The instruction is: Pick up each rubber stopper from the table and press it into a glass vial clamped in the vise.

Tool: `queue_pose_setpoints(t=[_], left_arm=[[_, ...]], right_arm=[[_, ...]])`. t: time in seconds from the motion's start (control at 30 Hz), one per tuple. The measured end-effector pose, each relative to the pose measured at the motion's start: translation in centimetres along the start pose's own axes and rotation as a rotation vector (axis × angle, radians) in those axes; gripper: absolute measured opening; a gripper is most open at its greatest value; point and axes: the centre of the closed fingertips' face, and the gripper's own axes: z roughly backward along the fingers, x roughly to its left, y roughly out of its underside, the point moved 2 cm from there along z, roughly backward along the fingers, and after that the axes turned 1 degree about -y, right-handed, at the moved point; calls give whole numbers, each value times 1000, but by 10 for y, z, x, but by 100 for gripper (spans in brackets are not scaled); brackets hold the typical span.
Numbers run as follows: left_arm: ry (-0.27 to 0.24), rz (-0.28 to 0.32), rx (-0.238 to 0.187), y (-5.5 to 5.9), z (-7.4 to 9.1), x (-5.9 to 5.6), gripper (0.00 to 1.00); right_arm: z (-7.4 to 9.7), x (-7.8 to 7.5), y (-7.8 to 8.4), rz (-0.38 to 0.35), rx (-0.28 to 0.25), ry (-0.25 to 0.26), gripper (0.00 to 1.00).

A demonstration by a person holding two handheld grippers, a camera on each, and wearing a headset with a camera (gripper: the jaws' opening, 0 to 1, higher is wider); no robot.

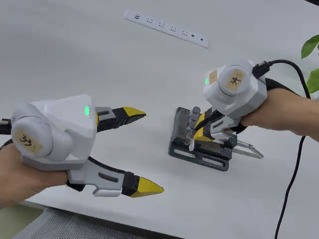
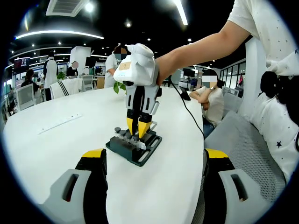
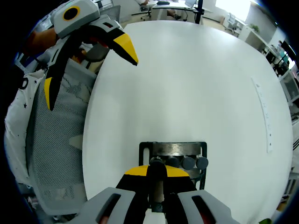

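Note:
A dark grey vise (image 1: 198, 151) stands on the white table and clamps a row of glass vials (image 1: 190, 130) capped with grey rubber stoppers (image 3: 195, 162). My right gripper (image 1: 201, 130) points down at the near end of that row. Its yellow-tipped jaws are shut on a grey stopper (image 3: 156, 167) sitting on a vial. The vise (image 3: 173, 149) lies just beyond those jaws. My left gripper (image 1: 144, 149) hovers well to the left of the vise, jaws spread wide with nothing between them. From the left gripper view the right gripper (image 2: 138, 126) stands upright over the vise (image 2: 134, 147).
A white power strip (image 1: 167, 27) lies at the back of the table. A black cable (image 1: 294, 164) runs down the right side past green plant leaves (image 1: 311, 47). The table's front edge (image 1: 199, 230) is close, with a mesh chair (image 1: 50, 226) below it. People sit in the room behind.

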Motion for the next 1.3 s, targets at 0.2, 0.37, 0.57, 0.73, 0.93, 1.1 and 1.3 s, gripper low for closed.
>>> queue_pose_setpoints(t=[0.2, 0.37, 0.57, 0.73, 0.93, 1.1, 1.3], left_arm=[[-1, 4, -2, 0, -1, 0, 84], [0, 13, -5, 0, -1, 0, 83], [2, 12, -6, 0, -3, -1, 83], [6, 13, -7, 0, -4, -2, 83], [5, 18, -9, 1, -4, -1, 83], [9, 16, -11, -1, -6, -2, 83], [6, 16, -12, -2, -5, -2, 83]], right_arm=[[0, -1, -1, 1, 12, 8, 6], [-1, 0, -1, 12, 35, 14, 6], [-1, -1, -1, -33, 54, 14, 6], [-3, -1, -4, -54, 91, 21, 5], [-2, 2, -4, -75, 130, 39, 5], [-2, -1, -3, -80, 112, 35, 6], [-2, -1, -2, -58, 94, 30, 7]])
